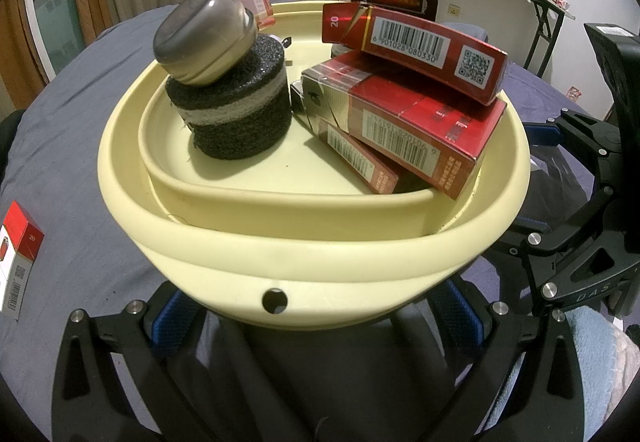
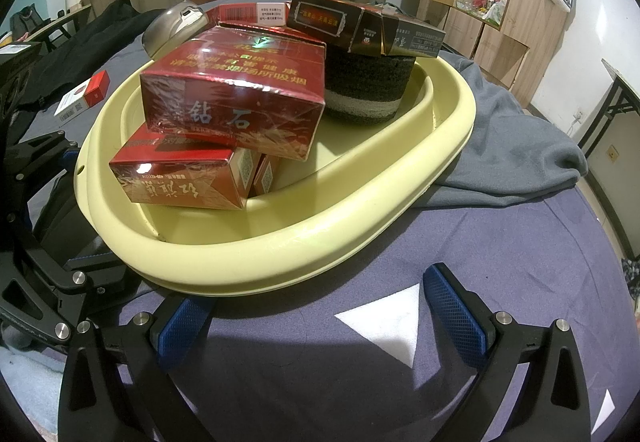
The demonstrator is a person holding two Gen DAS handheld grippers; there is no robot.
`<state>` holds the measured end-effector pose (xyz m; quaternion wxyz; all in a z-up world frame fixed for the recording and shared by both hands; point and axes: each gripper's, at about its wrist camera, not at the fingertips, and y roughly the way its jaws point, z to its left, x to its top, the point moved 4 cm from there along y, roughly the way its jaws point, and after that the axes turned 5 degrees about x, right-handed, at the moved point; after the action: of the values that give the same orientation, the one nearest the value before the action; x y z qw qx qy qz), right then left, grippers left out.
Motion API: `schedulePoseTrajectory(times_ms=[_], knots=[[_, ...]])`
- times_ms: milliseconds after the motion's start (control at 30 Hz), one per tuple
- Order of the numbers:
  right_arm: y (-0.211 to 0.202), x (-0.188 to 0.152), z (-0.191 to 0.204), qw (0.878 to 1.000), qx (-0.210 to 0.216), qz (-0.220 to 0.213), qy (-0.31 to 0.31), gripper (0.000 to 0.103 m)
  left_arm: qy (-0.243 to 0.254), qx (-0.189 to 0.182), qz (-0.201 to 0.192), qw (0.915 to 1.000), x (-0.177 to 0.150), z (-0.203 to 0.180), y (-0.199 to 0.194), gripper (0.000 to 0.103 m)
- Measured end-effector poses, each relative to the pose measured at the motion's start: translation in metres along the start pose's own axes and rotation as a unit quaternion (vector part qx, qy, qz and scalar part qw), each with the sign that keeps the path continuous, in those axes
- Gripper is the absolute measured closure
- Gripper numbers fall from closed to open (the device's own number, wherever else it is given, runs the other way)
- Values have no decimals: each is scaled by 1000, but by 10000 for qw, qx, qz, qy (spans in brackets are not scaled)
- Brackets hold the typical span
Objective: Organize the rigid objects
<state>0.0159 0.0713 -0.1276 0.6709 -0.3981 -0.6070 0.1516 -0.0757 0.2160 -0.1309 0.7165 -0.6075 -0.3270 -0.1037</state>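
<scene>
Several red cartons [image 1: 404,121] lie stacked and slanting in a pale yellow basin [image 1: 280,254], which sits on a surface draped in blue-grey cloth [image 2: 500,242]; whether that is a bed or a desk I cannot tell. Beside the stack stands a black foam cylinder [image 1: 236,101] with a metal tin [image 1: 206,37] tilted on top of it. From the right wrist view a dark box [image 2: 360,25] rests on another black cylinder [image 2: 368,85] at the far side. One more red-and-white pack [image 1: 20,254] lies out on the cloth, well apart from the basin.

The left tongs [image 1: 316,318] are spread wide, the basin's near wall between the blue pads, but I cannot tell whether the pads touch it. The right tongs [image 2: 324,322] are also wide open and empty, one pad tucked just under the rim, the other over bare cloth.

The cartons are probably light, stiff cardboard in slick film, so they should slide off one another easily if the basin tips. The tin looks smooth and hard, perched loosely, and is likely the first thing to roll. The basin seems rigid plastic with a rounded rim, which gives a fair place to pinch; gripping it at opposite sides and keeping it level would suit the loose pile. The stray pack is best taken across its narrow faces.
</scene>
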Motion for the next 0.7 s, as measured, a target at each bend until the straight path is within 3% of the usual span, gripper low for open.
schedulePoseTrajectory(times_ms=[700], knots=[[0,0,0,10000,1,1,0,0,-1,-2,0,10000,0,0,0,0]])
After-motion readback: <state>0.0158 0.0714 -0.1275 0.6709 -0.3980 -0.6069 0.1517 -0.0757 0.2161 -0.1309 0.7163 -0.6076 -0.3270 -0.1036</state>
